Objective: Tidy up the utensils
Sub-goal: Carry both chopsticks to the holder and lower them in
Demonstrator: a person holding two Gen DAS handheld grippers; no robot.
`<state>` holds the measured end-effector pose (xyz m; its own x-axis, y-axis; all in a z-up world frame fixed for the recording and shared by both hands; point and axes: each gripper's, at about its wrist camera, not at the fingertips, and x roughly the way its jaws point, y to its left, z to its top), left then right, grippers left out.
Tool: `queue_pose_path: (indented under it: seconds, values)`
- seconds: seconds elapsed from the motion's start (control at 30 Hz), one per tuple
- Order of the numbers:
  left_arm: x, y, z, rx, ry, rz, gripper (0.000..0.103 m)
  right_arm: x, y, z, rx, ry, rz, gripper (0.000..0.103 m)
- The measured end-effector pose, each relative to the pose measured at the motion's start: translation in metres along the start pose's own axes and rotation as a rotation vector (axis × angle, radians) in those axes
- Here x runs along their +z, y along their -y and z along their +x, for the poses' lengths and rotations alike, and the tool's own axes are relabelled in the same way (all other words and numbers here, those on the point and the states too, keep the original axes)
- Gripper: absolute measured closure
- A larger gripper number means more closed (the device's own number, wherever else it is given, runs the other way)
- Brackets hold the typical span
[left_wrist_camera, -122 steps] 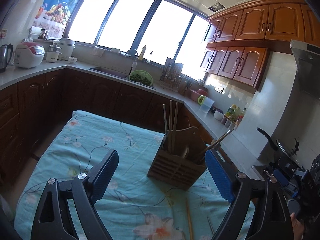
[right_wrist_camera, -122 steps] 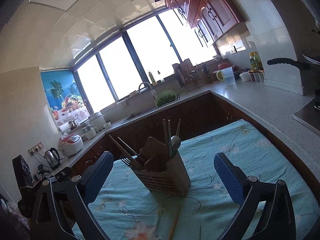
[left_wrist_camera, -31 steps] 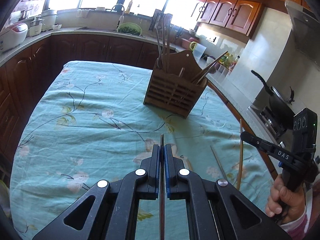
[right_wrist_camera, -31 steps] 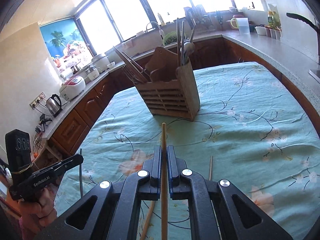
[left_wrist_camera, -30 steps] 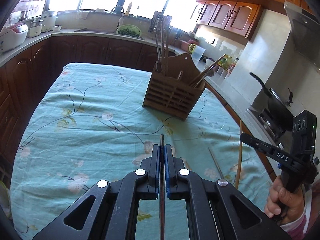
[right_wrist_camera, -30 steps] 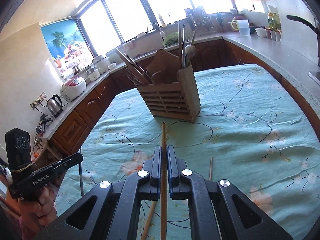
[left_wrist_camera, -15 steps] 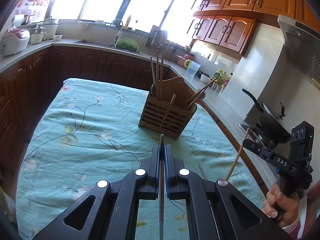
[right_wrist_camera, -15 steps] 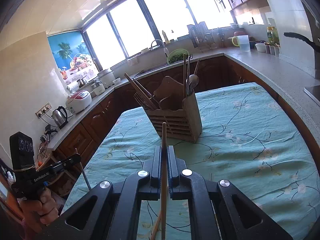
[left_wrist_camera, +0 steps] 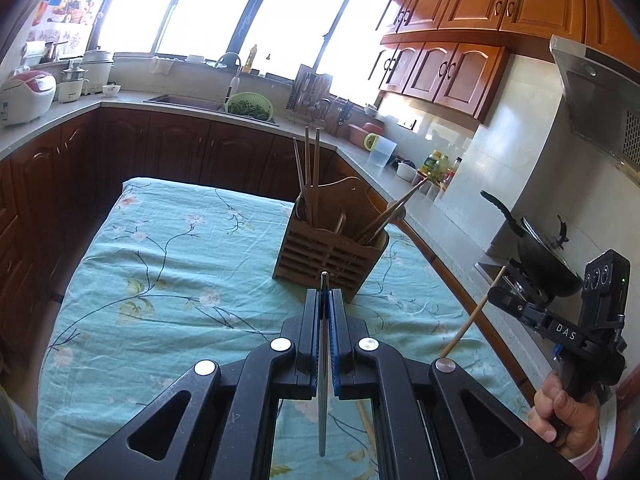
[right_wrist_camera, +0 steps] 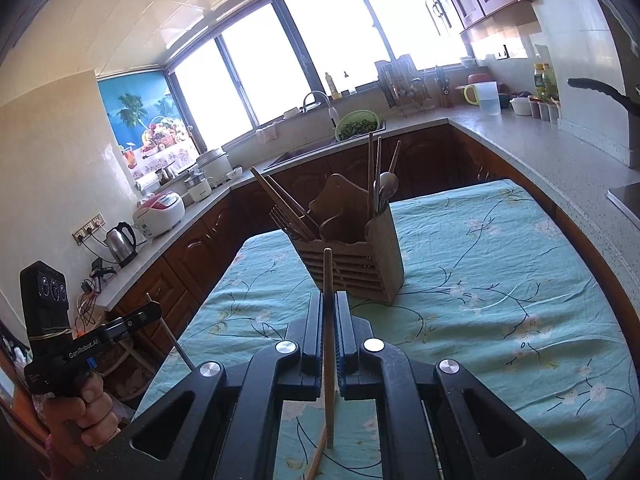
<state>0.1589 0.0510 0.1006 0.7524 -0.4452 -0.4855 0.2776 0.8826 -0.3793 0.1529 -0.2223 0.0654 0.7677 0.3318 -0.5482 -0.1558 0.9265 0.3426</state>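
Utensils were what I was sorting, and in my left wrist view the left gripper was clenched on a thin metal chopstick, which ran along the gap between the blue-padded fingers and pointed toward the far side. Beyond its tip stood the wooden utensil holder on the tabletop with its floral teal cloth, chopsticks standing upright in its left compartment and others leaning out to the right. At the right edge my right hand held the right gripper, a wooden chopstick slanting down from it.

In my right wrist view that right gripper grasped the wooden chopstick between its fingers, its tip overlapping the holder's slatted front. A second wooden stick lay on the cloth beneath. At the near left, my left hand held the left gripper with the metal chopstick angled downward.
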Motion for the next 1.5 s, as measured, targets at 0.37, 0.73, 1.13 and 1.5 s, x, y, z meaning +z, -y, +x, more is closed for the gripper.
queue_pose_path:
  seconds: [0.37,0.73,1.13,1.5]
  values:
    - [0.017,0.001,0.009,-0.012,0.036,0.011,0.100,0.018,-0.002,0.002,0.005,0.029,-0.018,0.098]
    - [0.068,0.012,0.029,-0.031,0.128,0.066,0.100,0.078,-0.004,0.014,0.004,0.117,-0.053,0.098]
    - [0.148,0.031,0.084,-0.017,0.291,0.137,0.101,0.160,-0.024,0.050,-0.077,0.261,-0.141,0.098]
    - [0.130,0.028,0.194,0.062,0.286,0.134,0.100,0.140,-0.016,0.105,-0.132,0.239,-0.163,0.098]
